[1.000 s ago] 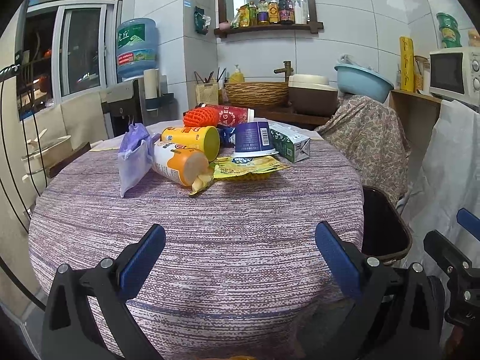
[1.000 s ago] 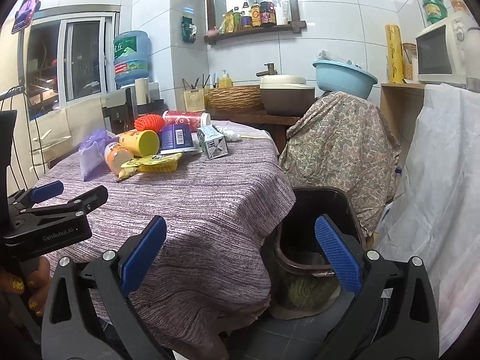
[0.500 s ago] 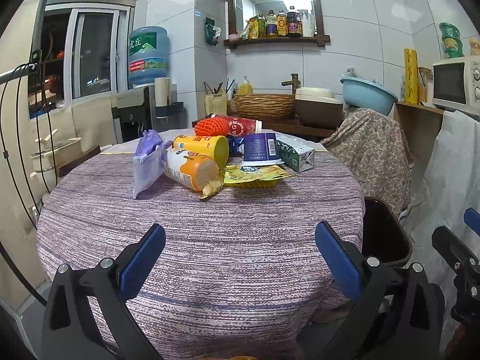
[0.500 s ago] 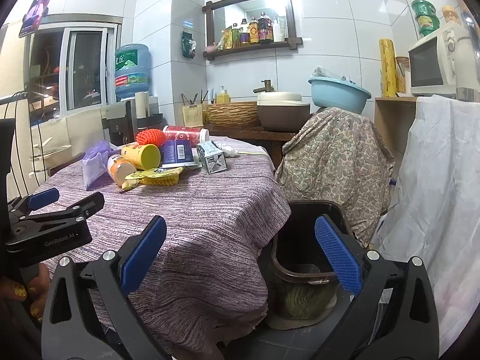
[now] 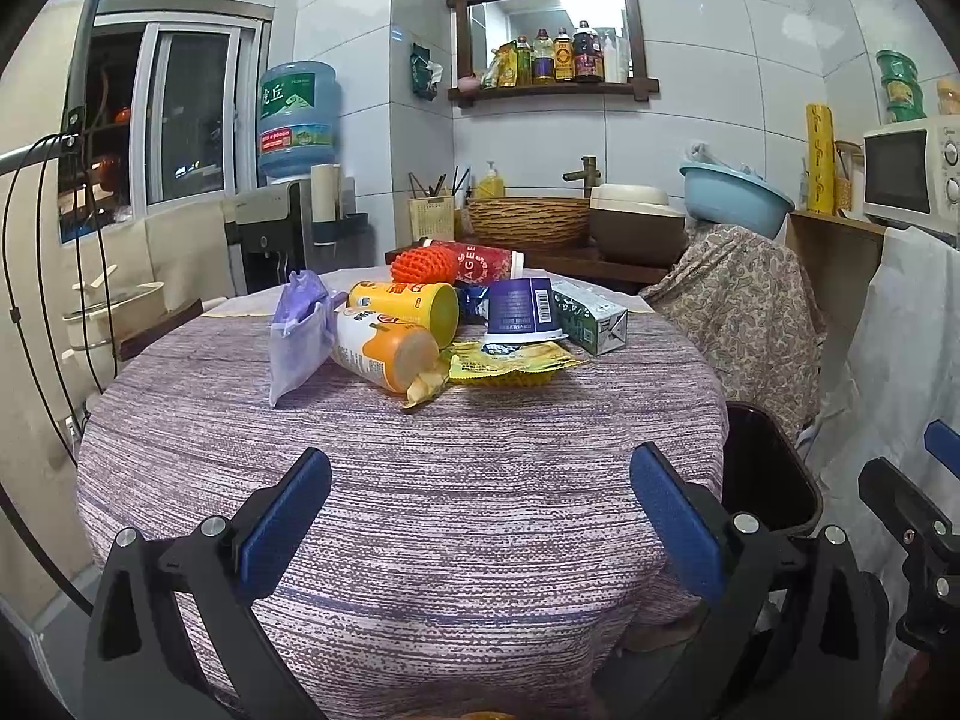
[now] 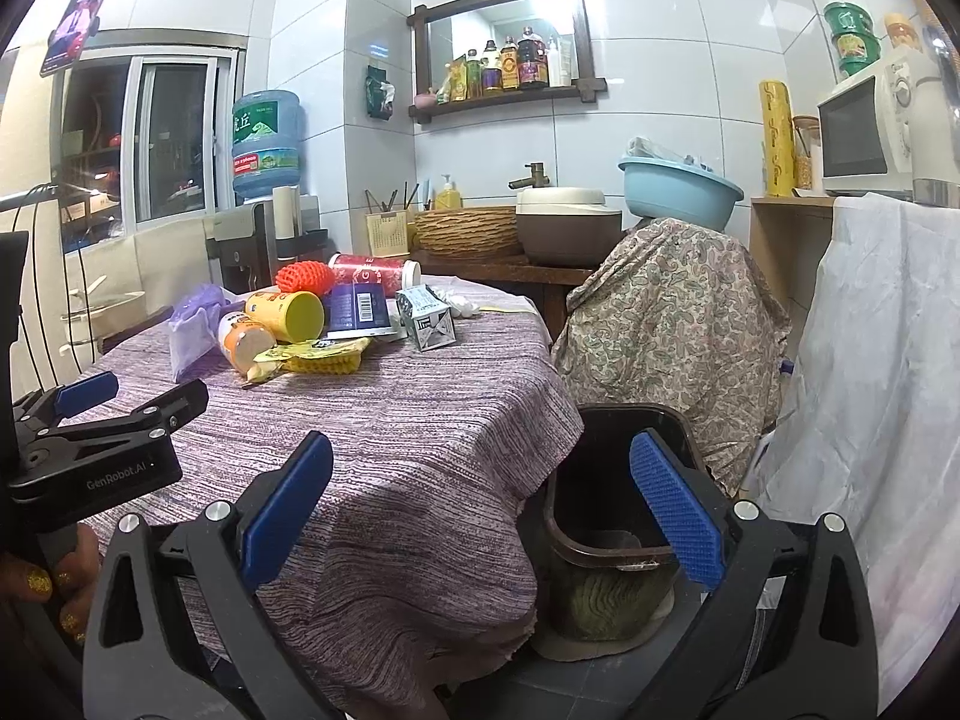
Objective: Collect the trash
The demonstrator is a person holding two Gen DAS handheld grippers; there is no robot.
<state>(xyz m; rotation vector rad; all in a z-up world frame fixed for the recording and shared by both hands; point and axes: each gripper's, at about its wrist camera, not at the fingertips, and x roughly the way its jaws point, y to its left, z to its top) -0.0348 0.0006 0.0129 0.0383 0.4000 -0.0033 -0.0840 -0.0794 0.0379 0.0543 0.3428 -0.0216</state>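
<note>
Both wrist views low, facing the table (image 5: 420, 480) from nearby; shared trash pile (image 6: 312, 324)

The left gripper (image 5: 480, 516) hovers above the near edge of the round table (image 5: 420, 480), its blue-padded jaws spread wide with nothing between them. The right gripper (image 6: 480, 510) hangs off the table's right side, jaws equally wide apart and empty, level with the left one. In the right wrist view the hand (image 6: 48, 582) that holds the left gripper shows below the table's near edge, its fingers curled around the handle, nails glittery gold.
</note>
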